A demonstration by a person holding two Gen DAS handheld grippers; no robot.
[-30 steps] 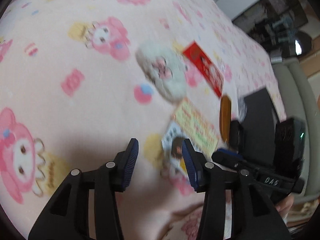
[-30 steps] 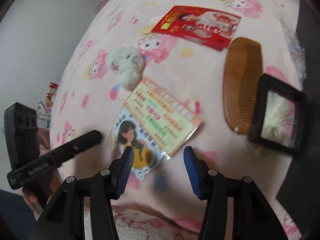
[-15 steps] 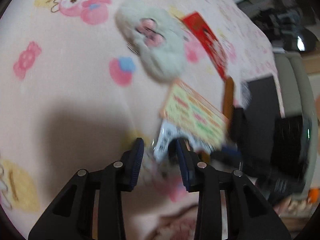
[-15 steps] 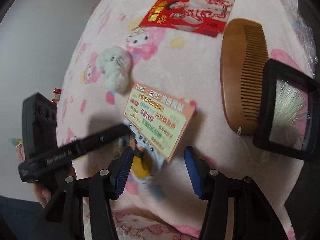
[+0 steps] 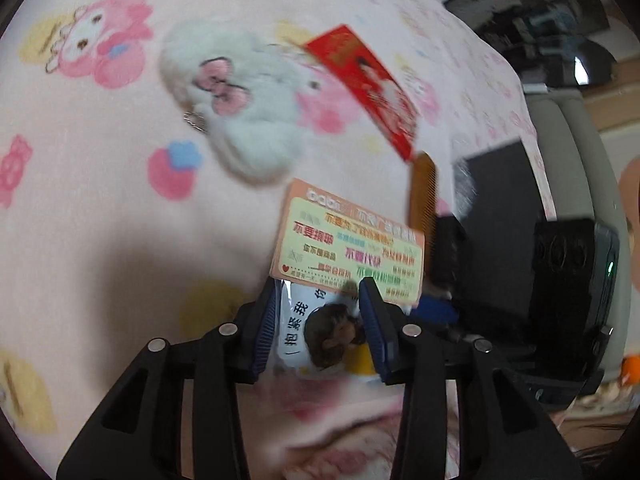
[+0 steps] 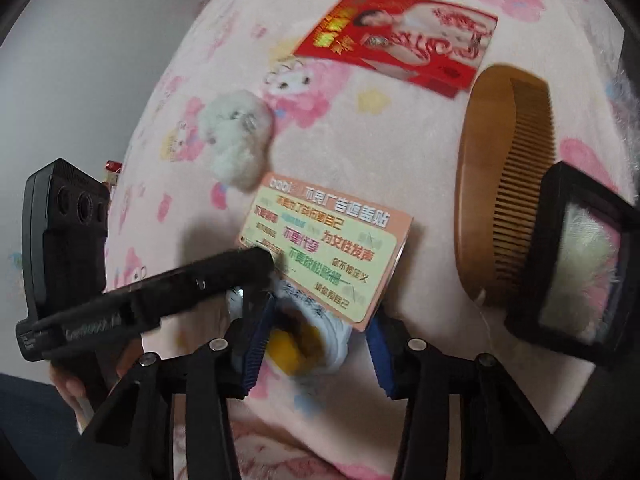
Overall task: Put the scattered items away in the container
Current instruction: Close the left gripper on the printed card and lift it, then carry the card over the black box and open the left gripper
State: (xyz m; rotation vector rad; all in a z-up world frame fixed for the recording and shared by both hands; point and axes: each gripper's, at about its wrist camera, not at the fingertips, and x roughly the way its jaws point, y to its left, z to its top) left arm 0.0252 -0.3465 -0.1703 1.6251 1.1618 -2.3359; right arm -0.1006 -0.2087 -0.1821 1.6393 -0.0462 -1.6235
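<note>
**Two claws over the girl sticker**

Both claws hung over a pink blanket (image 6: 400,148) with cartoon bunnies on it. The left gripper (image 5: 318,322) had its blue fingers on each side of a white sticker with a girl drawn on it (image 5: 320,328). Its jaws had just opened a bit, and they were not pressing on the sticker (it lay flat on the blanket). The right gripper (image 6: 320,334) sat over the same sticker from the other side. Its jaws had just been closing but a gap was left, so they were open too.

An orange card with green writing (image 6: 328,248) lay partly on top of the sticker. A fluffy white toy (image 5: 240,100) lay near the card, and a red packet (image 6: 400,40) lay farther off. A wooden comb (image 6: 504,184) lay just beside a black box (image 6: 576,264), and one end of the comb slipped behind the box's edge. The box had something fluffy inside.
</note>
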